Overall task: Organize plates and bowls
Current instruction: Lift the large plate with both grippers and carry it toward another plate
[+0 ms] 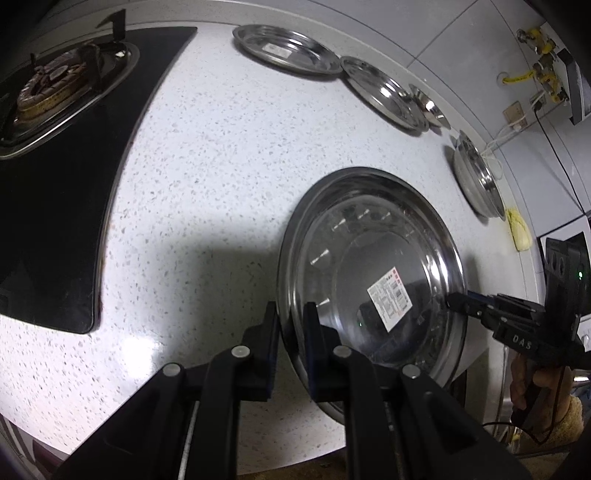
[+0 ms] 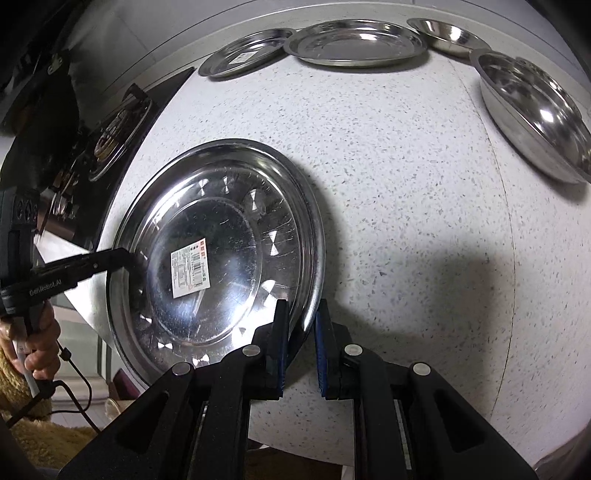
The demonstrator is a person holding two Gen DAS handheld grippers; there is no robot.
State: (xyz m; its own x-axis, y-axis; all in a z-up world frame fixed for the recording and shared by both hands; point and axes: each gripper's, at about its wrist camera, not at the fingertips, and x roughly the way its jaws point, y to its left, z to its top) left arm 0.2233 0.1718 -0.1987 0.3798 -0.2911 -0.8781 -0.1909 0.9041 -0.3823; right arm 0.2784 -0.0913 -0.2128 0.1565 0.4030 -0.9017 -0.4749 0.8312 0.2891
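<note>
A large steel plate point(image 1: 369, 229) with a white label in its middle is held by both grippers over the front part of the speckled worktop point(image 1: 221, 166). My left gripper point(image 1: 291, 325) is shut on the plate's left rim, one finger inside and one outside. My right gripper point(image 2: 303, 325) is shut on the opposite rim of the same plate point(image 2: 214, 206). Each gripper also shows in the other's view, the right gripper point(image 1: 458, 301) at the far rim and the left gripper point(image 2: 122, 256) likewise. The plate casts a shadow on the worktop.
Along the back wall lie a labelled steel plate point(image 2: 247, 51), a second plate point(image 2: 354, 42), a small bowl point(image 2: 448, 35) and a deeper bowl point(image 2: 535, 110). A gas hob point(image 1: 55, 92) fills the left. A yellow cloth point(image 1: 519, 229) lies by the wall.
</note>
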